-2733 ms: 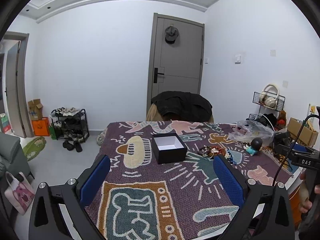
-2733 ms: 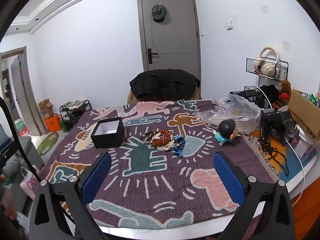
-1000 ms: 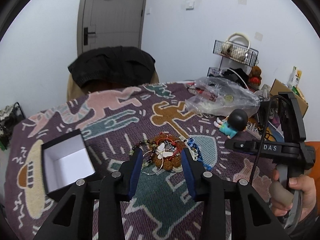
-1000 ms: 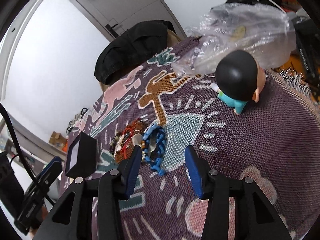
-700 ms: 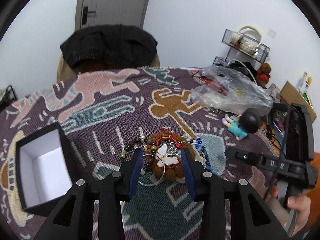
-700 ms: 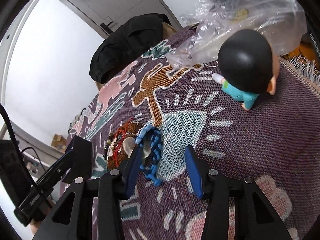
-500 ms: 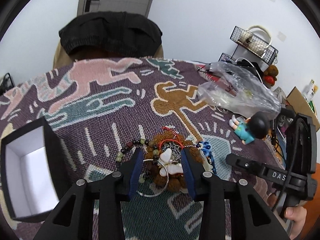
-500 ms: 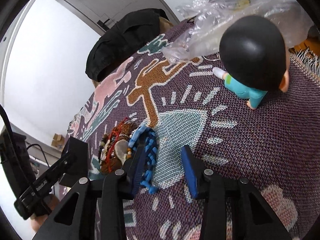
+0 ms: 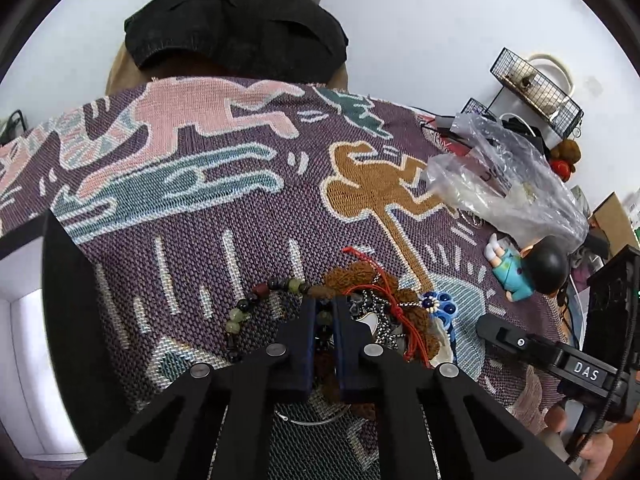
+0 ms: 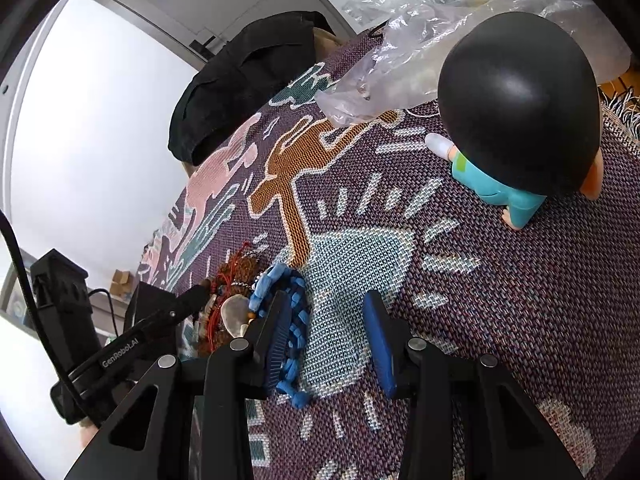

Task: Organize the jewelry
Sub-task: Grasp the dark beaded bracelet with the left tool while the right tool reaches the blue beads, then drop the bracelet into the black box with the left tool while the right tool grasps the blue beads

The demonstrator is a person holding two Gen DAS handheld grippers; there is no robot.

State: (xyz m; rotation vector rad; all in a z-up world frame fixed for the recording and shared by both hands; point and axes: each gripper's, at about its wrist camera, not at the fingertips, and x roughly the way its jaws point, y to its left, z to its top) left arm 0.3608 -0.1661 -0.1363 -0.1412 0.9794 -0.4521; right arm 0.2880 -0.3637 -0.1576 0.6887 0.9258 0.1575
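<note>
A tangle of jewelry (image 9: 380, 304) lies on the patterned cloth: brown beads, red cord, a chain and a white pendant. A bracelet of dark and green beads (image 9: 256, 300) trails out to its left. My left gripper (image 9: 323, 308) is down in the pile's left side, its jaws closing to a narrow slit with dark beads of that bracelet pinched between them. A blue braided bracelet (image 10: 298, 300) lies at the pile's right edge. My right gripper (image 10: 326, 304) stands open over the cloth, its left finger (image 10: 280, 320) resting against the blue bracelet, nothing between the pads.
An open black box (image 9: 68, 280) with a white inside sits at the left. A black-haired doll (image 10: 520, 100) and a crumpled plastic bag (image 9: 500, 184) lie to the right. A black jacket (image 9: 236, 28) hangs over a chair behind the table.
My left gripper came down and forward into the jewelry pile and its jaws drew together on the bead bracelet. The right gripper sank slightly toward the blue bracelet, its jaws a bit narrower.
</note>
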